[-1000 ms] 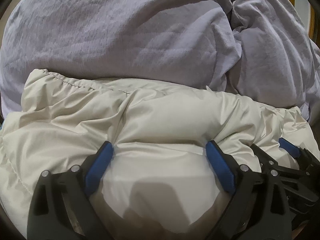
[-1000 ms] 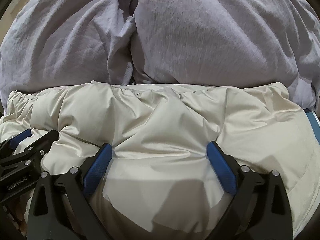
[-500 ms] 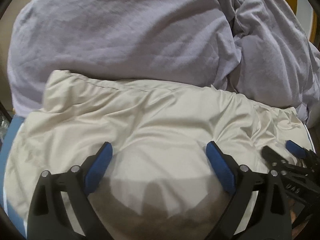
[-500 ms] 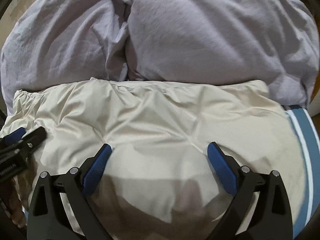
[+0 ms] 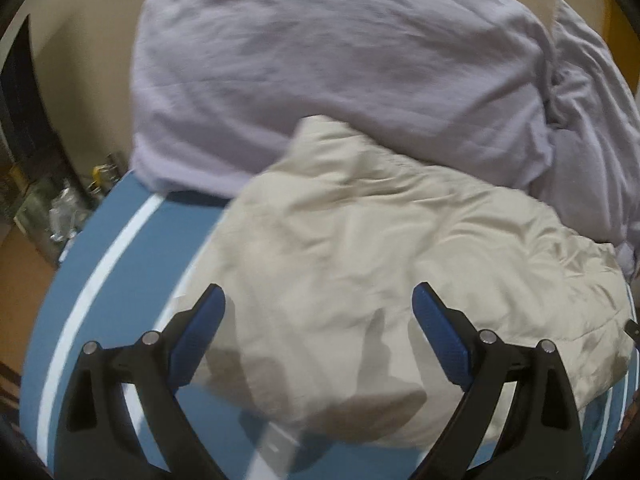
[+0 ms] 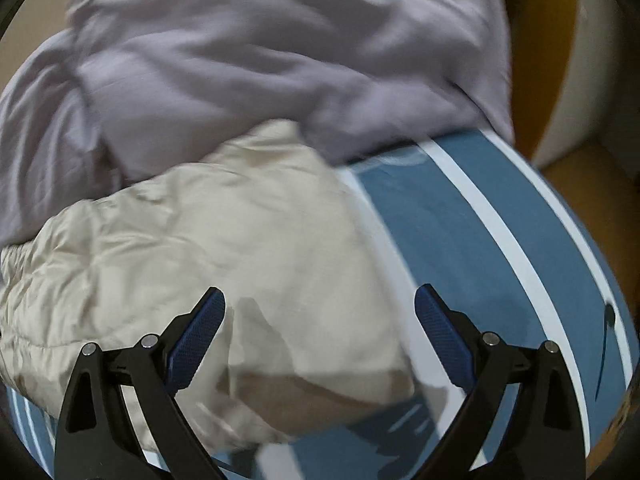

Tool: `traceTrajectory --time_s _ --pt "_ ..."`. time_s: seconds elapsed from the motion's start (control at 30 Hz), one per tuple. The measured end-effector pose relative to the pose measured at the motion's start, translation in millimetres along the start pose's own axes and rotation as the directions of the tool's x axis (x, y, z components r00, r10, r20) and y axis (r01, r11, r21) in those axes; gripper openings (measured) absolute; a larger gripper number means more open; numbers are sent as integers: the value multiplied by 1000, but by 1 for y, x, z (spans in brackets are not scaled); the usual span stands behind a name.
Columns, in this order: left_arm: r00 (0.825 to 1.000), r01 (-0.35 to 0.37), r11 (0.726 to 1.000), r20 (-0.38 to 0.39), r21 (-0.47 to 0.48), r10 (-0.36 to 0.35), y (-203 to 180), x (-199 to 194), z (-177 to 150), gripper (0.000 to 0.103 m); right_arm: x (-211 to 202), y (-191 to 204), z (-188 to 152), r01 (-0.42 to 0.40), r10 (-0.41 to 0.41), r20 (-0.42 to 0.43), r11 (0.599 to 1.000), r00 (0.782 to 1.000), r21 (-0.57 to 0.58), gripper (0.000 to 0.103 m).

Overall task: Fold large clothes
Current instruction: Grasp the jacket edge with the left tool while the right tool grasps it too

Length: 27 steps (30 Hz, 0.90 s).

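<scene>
A cream padded garment (image 5: 380, 248) lies folded in a compact bundle on a blue sheet with white stripes (image 5: 120, 280). In the left wrist view my left gripper (image 5: 318, 312) hangs open above the garment's near left part, with nothing between its blue pads. In the right wrist view the same cream garment (image 6: 200, 248) fills the lower left. My right gripper (image 6: 320, 314) stands open over its right edge, holding nothing. Both views are motion-blurred.
A large crumpled lilac duvet (image 5: 340, 72) is heaped right behind the garment, also the lilac duvet (image 6: 260, 60) in the right view. The striped sheet (image 6: 500, 240) lies bare to the right. Clutter on the floor (image 5: 52, 208) shows past the bed's left edge.
Both grippers have pulled up and back from the garment, the left swinging left and the right swinging right. The striped sheet has come into view. Neither gripper shows in the other's view now.
</scene>
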<state>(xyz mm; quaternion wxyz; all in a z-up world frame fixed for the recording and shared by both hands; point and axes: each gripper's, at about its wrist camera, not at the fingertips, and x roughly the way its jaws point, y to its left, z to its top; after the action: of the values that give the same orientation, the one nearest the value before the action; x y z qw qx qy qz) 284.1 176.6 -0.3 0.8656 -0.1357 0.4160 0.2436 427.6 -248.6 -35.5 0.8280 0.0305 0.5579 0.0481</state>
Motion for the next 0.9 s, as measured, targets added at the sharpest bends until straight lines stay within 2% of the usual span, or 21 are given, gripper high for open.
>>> traceTrajectory --time_s 0.07,0.13,0.23,0.37,0.53,0.6,0.67,0.7,0.83,0.9 --pt "1000 -17 1000 -5 -12 17 14 -5 -1 94 4 -19 3 -16 18 -34 998 999 59 98" --pt "999 -28 999 -23 -32 27 25 -6 -4 94 13 -36 -1 -58 70 -82 989 994 139 98" --pt "998 -26 996 -61 -85 21 40 -4 -11 94 18 -43 -9 -108 133 -120 974 984 199 98" --pt "991 -13 988 -130 -152 -7 51 12 -20 94 27 -47 -14 -152 194 -157 958 968 242 98" --pt "984 12 972 -172 -234 -53 56 30 -20 94 35 -46 -20 -193 253 -189 939 949 286 96" --pt "981 19 964 -180 -266 -69 58 35 -19 94 37 -45 -22 -208 272 -191 931 943 301 90" --pt "979 27 954 -187 -299 -86 60 40 -17 93 39 -44 -23 -244 314 -182 914 932 325 71" --pt "978 31 950 -187 -312 -93 61 42 -16 89 39 -42 -23 -260 330 -176 907 928 331 68" --pt "979 32 946 -179 -321 -94 60 43 -14 76 29 -34 -25 -251 308 -164 920 937 300 58" --pt "980 40 947 -170 -320 -99 63 44 -14 64 27 -34 -26 -252 309 -157 919 938 303 53"
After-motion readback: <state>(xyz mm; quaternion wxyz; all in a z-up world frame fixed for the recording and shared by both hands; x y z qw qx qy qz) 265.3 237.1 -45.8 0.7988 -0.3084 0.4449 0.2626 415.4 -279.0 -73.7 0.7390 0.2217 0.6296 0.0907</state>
